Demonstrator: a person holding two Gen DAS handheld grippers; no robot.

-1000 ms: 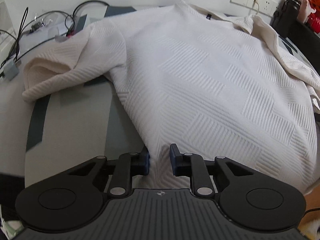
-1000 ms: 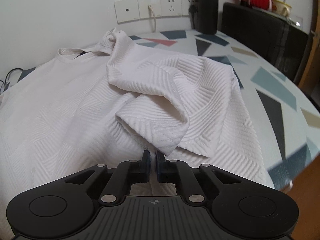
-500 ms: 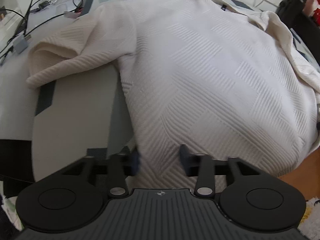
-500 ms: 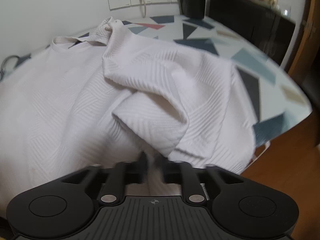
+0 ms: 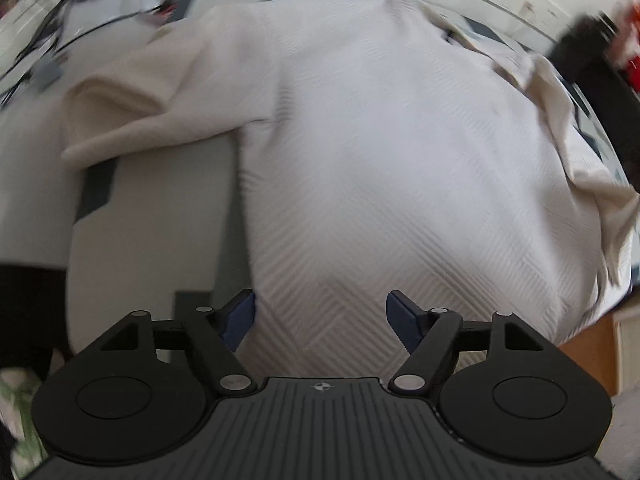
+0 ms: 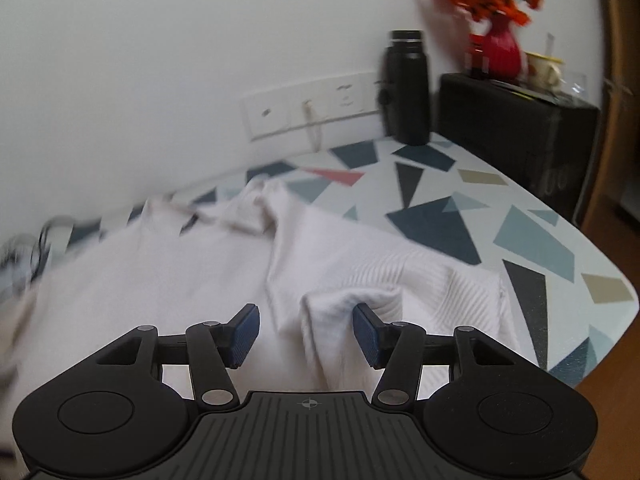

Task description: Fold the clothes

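Note:
A cream ribbed sweater (image 5: 380, 152) lies spread over the patterned table, its hem near the front edge. One sleeve (image 5: 132, 112) is folded across on the left. My left gripper (image 5: 320, 316) hovers above the hem, its jaws opening wide, the pads clear of the cloth below. In the right wrist view the same sweater (image 6: 168, 272) shows with its other sleeve (image 6: 360, 300) bunched in a fold. My right gripper (image 6: 306, 334) is above that fold, jaws opening; the fold's edge shows between the pads but they do not press on it.
Cables (image 5: 80, 20) lie at the table's far left. A black flask (image 6: 406, 88), a black box (image 6: 516, 128) and a red vase of orange flowers (image 6: 500, 52) stand at the far right by the wall sockets (image 6: 312, 108). The table's right edge (image 6: 600, 340) drops to a wooden floor.
Both grippers have let go of the sweater's hem and opened. The right one rose and now looks across the table; the left one lifted a little and tipped.

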